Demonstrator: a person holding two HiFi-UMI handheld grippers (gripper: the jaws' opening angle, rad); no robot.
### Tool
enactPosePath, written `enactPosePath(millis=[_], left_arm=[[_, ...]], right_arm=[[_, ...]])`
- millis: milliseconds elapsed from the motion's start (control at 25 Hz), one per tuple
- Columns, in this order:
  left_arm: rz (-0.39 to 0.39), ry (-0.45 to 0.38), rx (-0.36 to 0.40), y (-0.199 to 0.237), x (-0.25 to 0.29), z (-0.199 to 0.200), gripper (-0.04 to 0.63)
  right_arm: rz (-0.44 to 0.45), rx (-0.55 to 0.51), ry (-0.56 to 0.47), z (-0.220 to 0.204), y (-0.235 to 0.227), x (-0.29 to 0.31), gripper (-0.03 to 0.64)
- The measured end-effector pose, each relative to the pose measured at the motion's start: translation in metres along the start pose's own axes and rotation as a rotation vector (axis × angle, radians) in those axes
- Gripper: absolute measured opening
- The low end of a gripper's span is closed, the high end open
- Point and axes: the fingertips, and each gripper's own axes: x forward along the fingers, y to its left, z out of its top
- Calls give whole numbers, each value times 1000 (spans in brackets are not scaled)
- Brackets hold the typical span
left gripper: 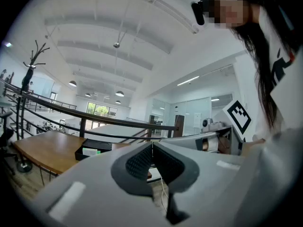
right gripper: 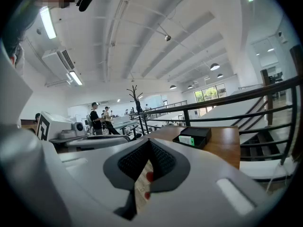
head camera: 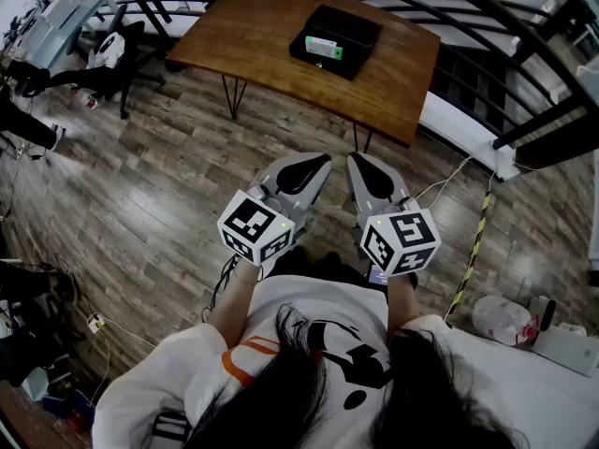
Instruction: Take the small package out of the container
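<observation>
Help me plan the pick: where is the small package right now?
Top centre of the head view: the small package lies inside the black container on the wooden table, toward the container's near-left side.

Right gripper [right gripper: 149, 141] closed, small package [right gripper: 186, 140] in container [right gripper: 201, 133], table [right gripper: 226, 148]

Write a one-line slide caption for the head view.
Left gripper and right gripper held short of a wooden table bearing a black container with a small package inside.
</observation>
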Motion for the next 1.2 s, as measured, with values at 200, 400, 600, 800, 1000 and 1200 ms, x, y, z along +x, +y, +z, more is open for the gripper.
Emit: enactPosePath(millis=[200, 400, 600, 800, 1000, 1200], left_arm=[[-3, 2, 5, 2, -3, -2, 0], [-4, 10, 3, 3, -11, -5, 0], [-6, 8, 3, 9, -25, -9, 0], [-4, 23, -7, 23, -41, -16, 0], [-5, 21, -20, 31, -48, -21, 0], [6, 23, -35, 45, -40, -24, 0]], right_arm=[[-4, -4, -7, -1, 3, 3, 23], [-15, -1, -17, -2, 10, 0, 23], [-25, 2, -11, -12, 19, 6, 23], [-53, 18, -3, -22, 27, 15, 23], [-70, 0, 13, -26, 31, 20, 23], [-76, 2, 27, -27, 20, 31, 23]])
